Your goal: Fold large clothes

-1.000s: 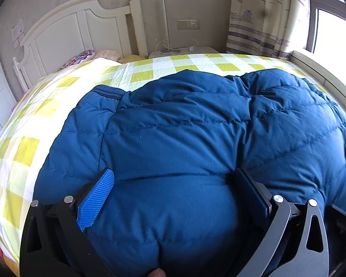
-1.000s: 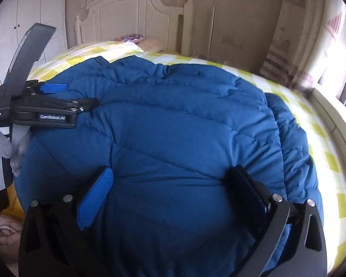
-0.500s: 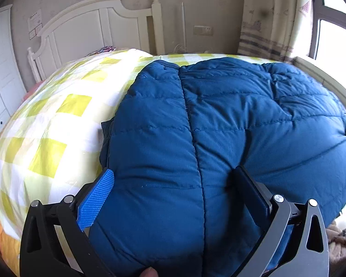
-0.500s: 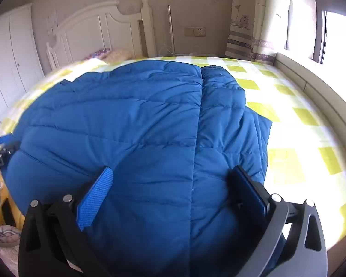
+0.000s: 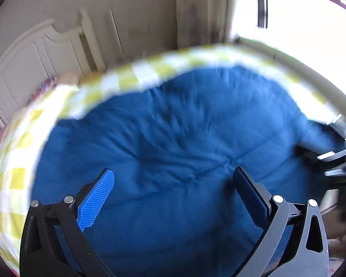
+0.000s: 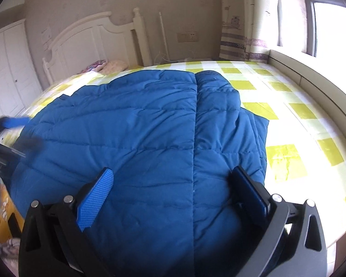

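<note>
A big blue quilted puffer jacket (image 6: 150,138) lies spread on the yellow-and-white checked bed (image 6: 288,115), its centre seam running away from me. My right gripper (image 6: 172,170) hovers open over the jacket's near edge, with the seam between its wide-apart fingers. In the right wrist view, my left gripper (image 6: 20,132) shows blurred at the jacket's left edge. The left wrist view is motion-blurred: the jacket (image 5: 184,138) fills it, and my left gripper (image 5: 173,172) stands open just above the fabric. Whether either gripper touches the jacket is unclear.
A white headboard (image 6: 92,37) and pillows (image 6: 108,65) are at the far end. A window ledge (image 6: 311,80) and curtain (image 6: 237,23) run along the right. White wardrobe doors (image 6: 7,69) stand at the left, with an orange object (image 6: 2,212) low beside the bed.
The left wrist view has swung right and gone blurry, with more jacket and less bedsheet in it. In the right view, the left gripper has risen along the jacket's left edge.
</note>
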`<state>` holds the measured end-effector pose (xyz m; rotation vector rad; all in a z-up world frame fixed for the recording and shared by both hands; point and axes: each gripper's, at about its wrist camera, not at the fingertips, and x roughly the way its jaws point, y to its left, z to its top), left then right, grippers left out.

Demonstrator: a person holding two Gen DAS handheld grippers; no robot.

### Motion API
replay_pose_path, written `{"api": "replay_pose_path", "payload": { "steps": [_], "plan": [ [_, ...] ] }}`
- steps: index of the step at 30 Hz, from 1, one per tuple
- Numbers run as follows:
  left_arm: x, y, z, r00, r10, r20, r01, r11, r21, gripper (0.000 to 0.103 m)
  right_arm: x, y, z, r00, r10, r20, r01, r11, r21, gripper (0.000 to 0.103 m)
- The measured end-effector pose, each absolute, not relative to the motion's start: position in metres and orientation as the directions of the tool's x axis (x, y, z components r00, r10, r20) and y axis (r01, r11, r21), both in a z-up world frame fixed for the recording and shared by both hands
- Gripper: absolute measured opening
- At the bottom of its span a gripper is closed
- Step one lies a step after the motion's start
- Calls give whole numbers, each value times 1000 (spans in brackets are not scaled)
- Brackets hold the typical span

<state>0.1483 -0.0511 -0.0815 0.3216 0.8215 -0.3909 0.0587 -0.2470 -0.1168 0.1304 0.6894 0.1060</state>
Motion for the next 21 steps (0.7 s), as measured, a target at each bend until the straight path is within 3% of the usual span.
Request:
{"api": "replay_pose_path", "payload": {
  "steps": [3, 9, 12, 16, 21],
  "plan": [
    [151, -33, -95, 614, -306, -728, 468, 883, 24, 99, 40, -270, -99, 787, 176, -591, -41, 971, 233, 100],
    [149, -26, -98, 609, -320, -726, 485, 874, 22, 99, -26, -349, -95, 856, 245, -456, 31, 855, 518, 101],
    [150, -29, -101, 604, -320, -730, 486, 874, 19, 99, -52, -367, -118, 852, 260, -455, 73, 801, 595, 100],
    [149, -29, -100, 607, -320, -727, 486, 874, 21, 99, -59, -367, -147, 820, 346, -456, 49, 752, 658, 84],
    [150, -30, -100, 607, -321, -727, 486, 874, 20, 99, -42, -347, -153, 787, 418, -454, 6, 730, 683, 74]
  ]
}}
